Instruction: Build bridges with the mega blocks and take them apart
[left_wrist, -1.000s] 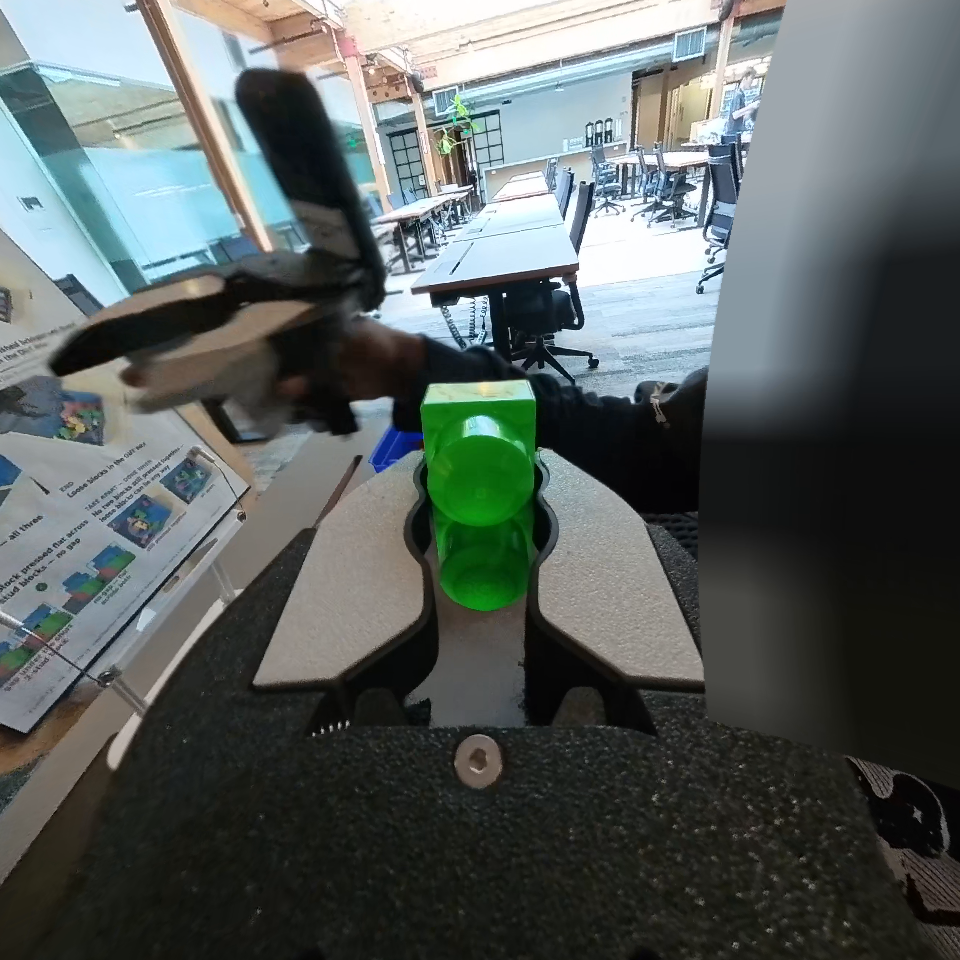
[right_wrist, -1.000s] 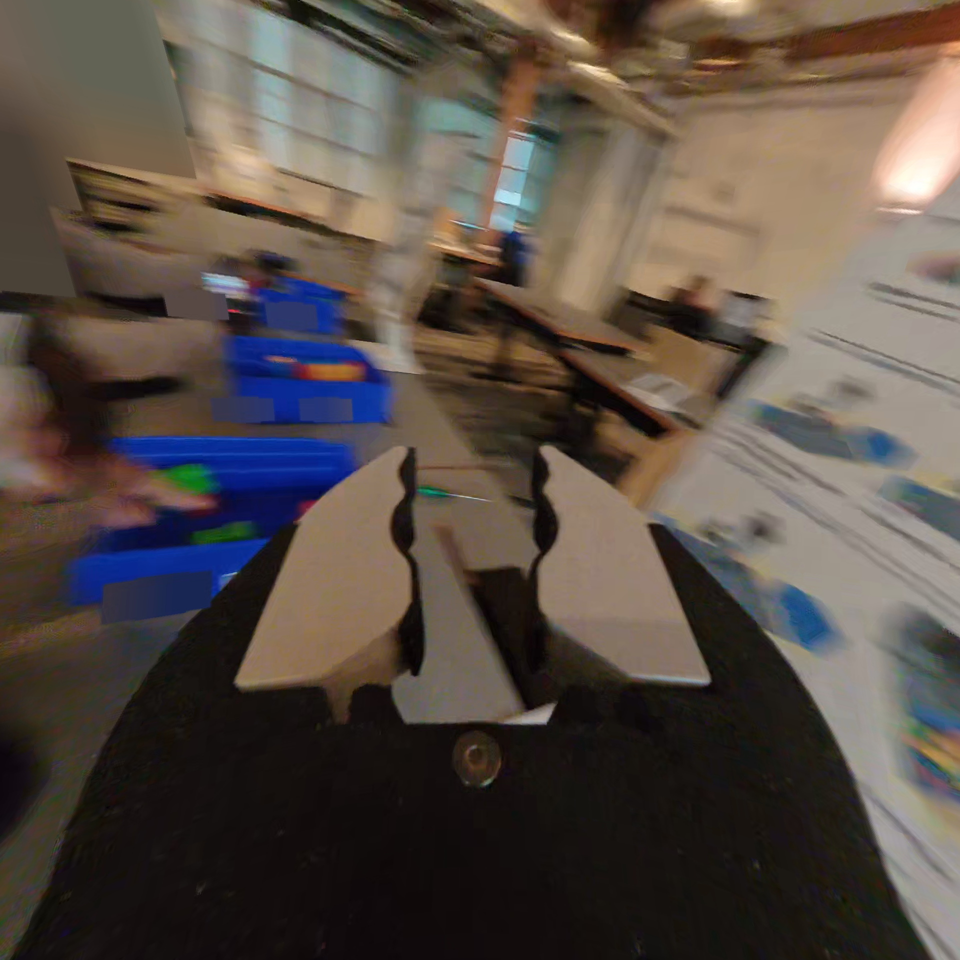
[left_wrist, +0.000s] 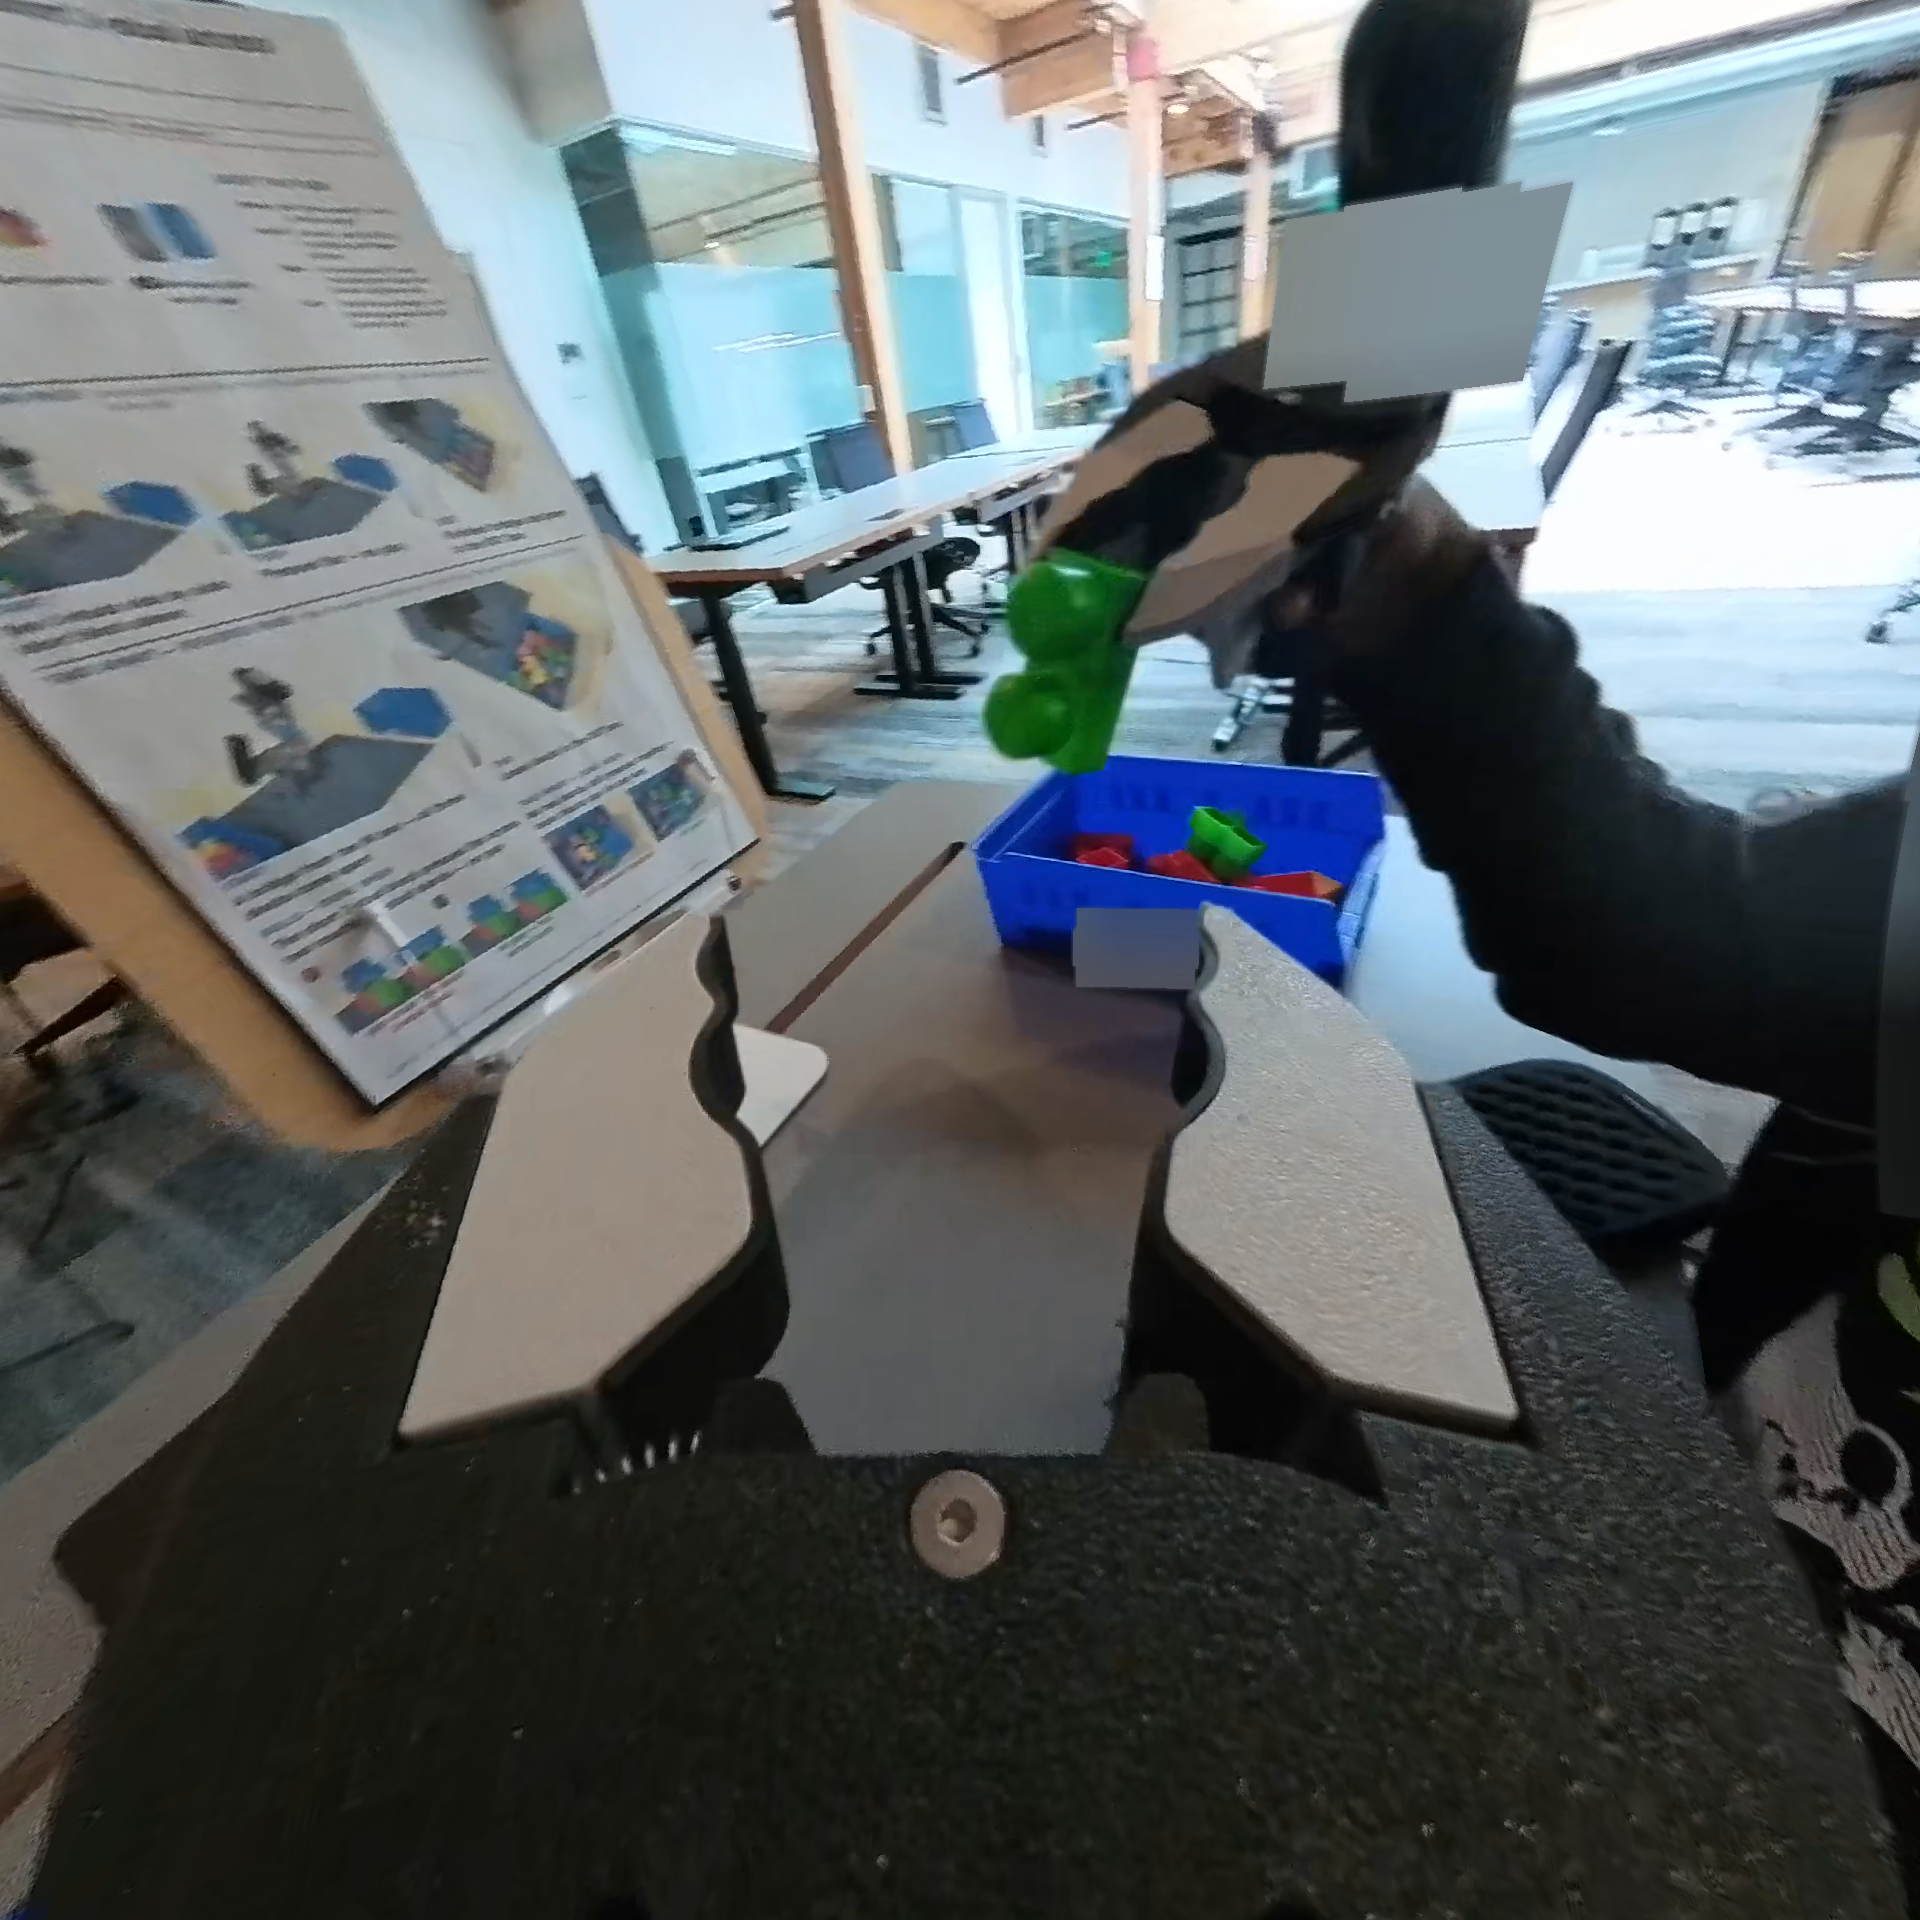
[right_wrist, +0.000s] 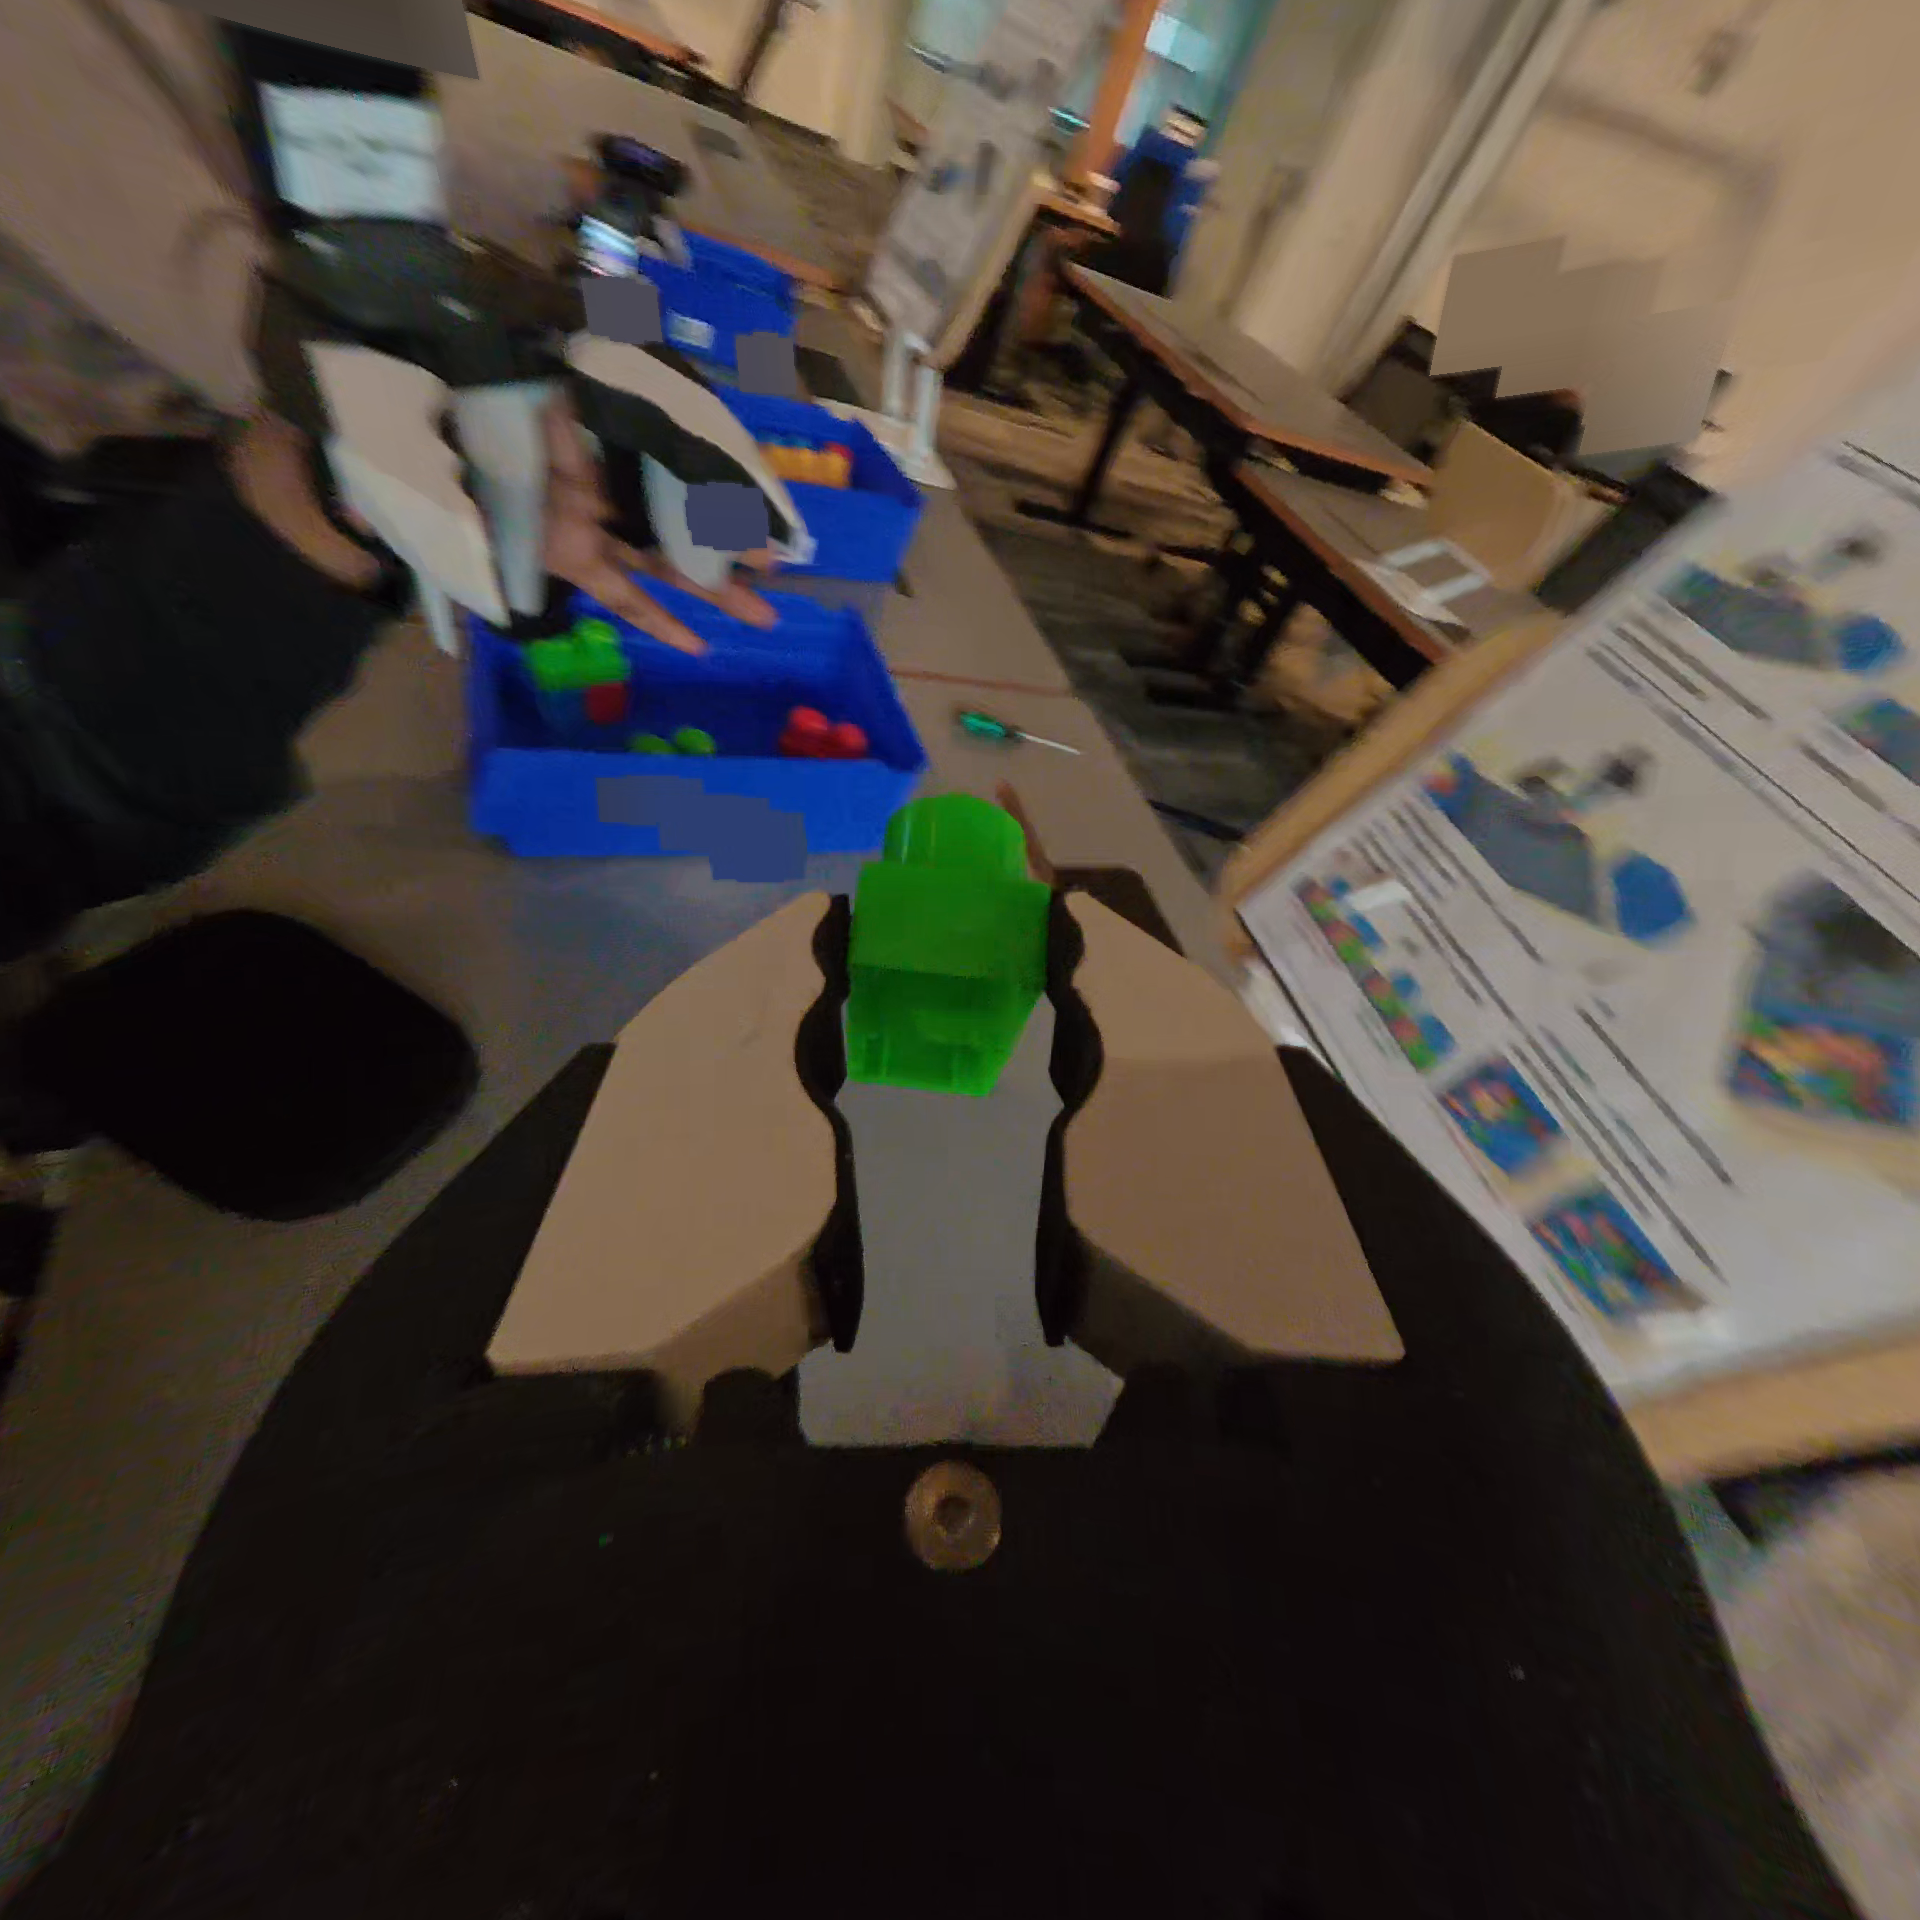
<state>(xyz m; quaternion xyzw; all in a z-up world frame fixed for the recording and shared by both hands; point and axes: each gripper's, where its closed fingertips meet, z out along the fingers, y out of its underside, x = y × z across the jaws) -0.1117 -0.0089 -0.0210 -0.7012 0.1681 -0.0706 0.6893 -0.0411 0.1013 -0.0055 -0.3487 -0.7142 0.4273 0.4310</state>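
Observation:
My right gripper (right_wrist: 945, 914) is shut on a bright green two-stud block (right_wrist: 945, 966), studs pointing forward, held above the grey table (right_wrist: 416, 883). In the left wrist view the right gripper (left_wrist: 1091, 592) holds the same block (left_wrist: 1055, 675) in the air above a blue bin (left_wrist: 1174, 914). My left gripper (left_wrist: 961, 956) is open and empty, low over the table, facing that bin. In the right wrist view the left gripper (right_wrist: 582, 582) hangs open at the near blue bin (right_wrist: 686, 800), which holds green, red and blue blocks.
An instruction sheet on a stand (left_wrist: 312, 623) rises along the table's left side, and also shows in the right wrist view (right_wrist: 1662, 935). A second blue bin (right_wrist: 831, 499) stands farther back. A green-handled screwdriver (right_wrist: 1008, 732) lies beyond the near bin. A dark sleeve (left_wrist: 1558, 831) reaches in from the right.
The green block has passed from my left gripper to my right gripper. The left gripper has opened and dropped toward the table; the right has closed on the block.

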